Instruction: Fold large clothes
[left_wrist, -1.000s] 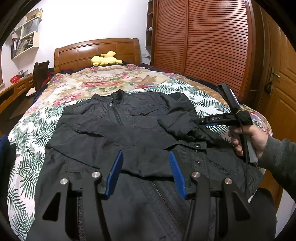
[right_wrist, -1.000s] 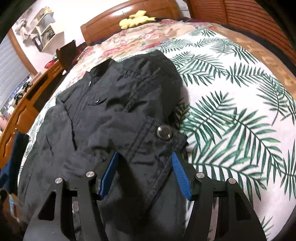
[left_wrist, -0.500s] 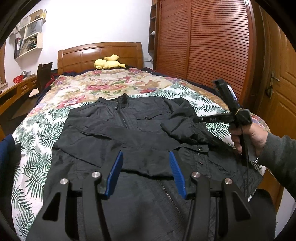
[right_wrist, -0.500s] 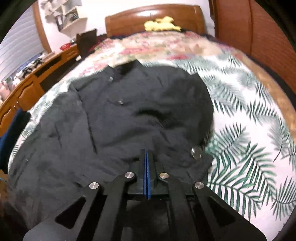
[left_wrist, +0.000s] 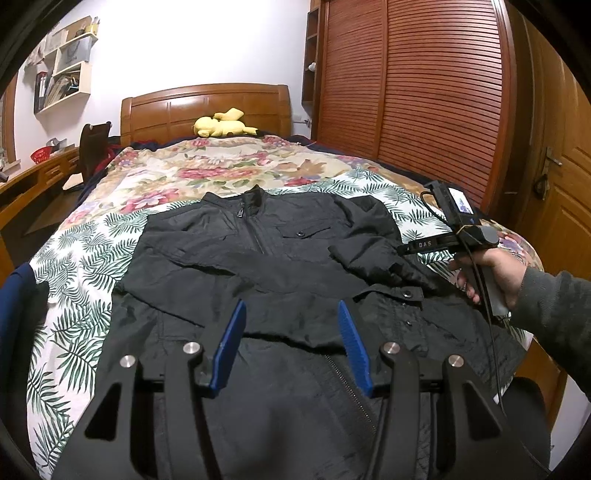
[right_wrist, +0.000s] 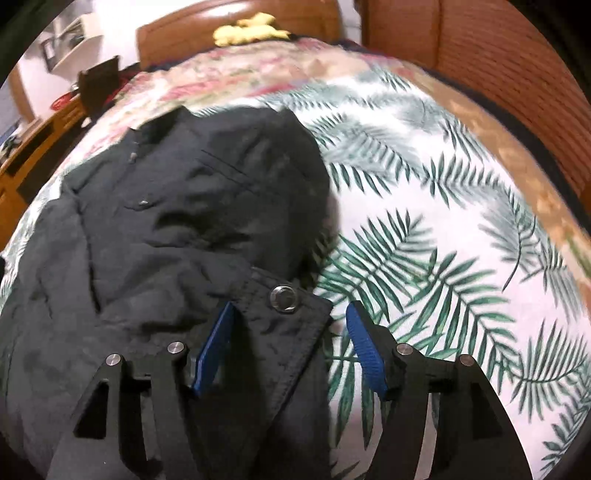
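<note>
One black jacket (left_wrist: 280, 266) lay spread on the bed (left_wrist: 92, 236), collar away from the tongs and hem nearest them. The left tongs (left_wrist: 291, 332) hung released above the jacket's lower front, blue pads apart with nothing between them. The right tongs (right_wrist: 291, 339) stood released as well, low over a snap-buttoned cuff (right_wrist: 284, 317) that lay between the pads (whether either pad touched the cloth could not be told through the blur). In the left wrist view the person's right hand (left_wrist: 487, 269) gripped that tool's handle at the jacket's right edge. Beyond the jacket, one yellow plush toy (left_wrist: 221, 127) rested against the wooden headboard (left_wrist: 207, 107). A palm-leaf and floral bedspread (right_wrist: 443, 229) covered the bed; slatted wardrobe doors (left_wrist: 424, 103) rose to the right of the tongs, wall shelves (left_wrist: 62, 62) to the left.
</note>
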